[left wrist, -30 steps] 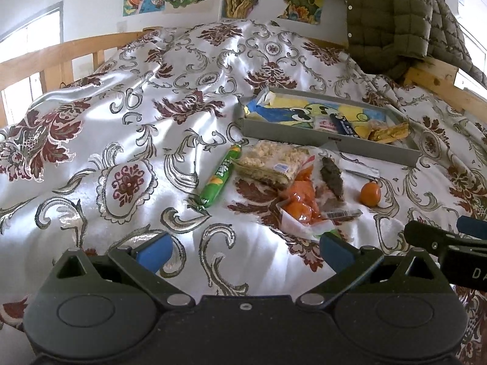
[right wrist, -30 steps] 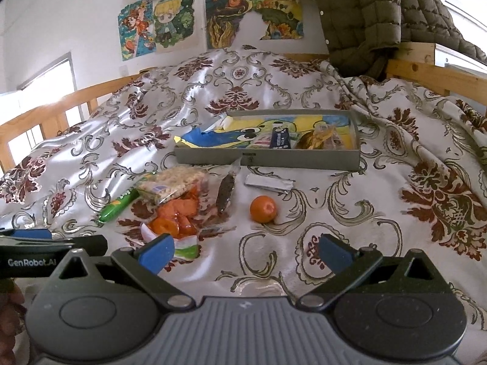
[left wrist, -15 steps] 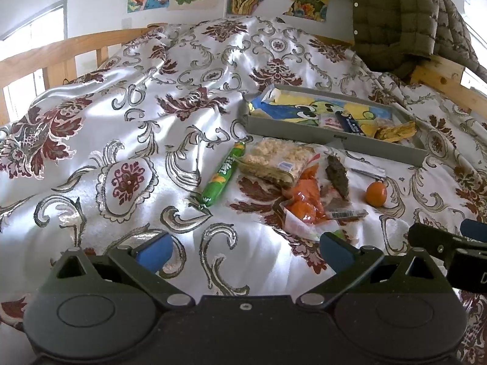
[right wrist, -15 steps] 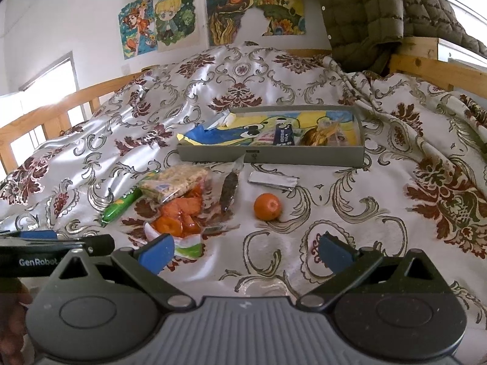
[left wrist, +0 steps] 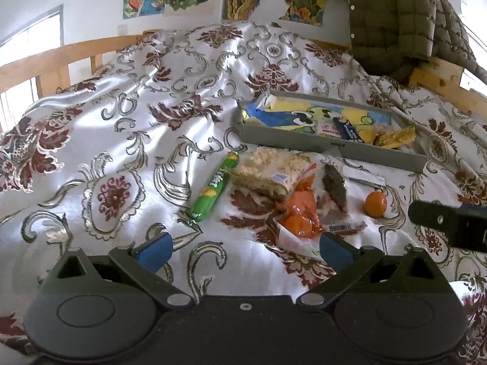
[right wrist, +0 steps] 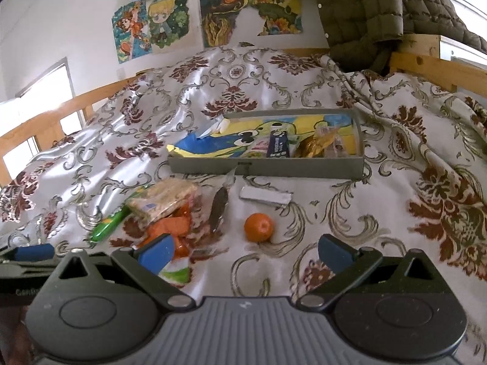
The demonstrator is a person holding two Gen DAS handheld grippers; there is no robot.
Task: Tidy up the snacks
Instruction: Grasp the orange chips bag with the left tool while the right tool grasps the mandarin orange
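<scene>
Both grippers hover over the bed's white satin bedspread with maroon floral pattern, empty. The left gripper and the right gripper each have blue-padded fingers spread apart, released. Loose snacks lie mid-bed: a green tube-shaped candy pack, a clear bag of puffed rice cake, orange plastic packets, and a small orange mandarin. Just beyond them sits a shallow grey tray holding more packets.
</scene>
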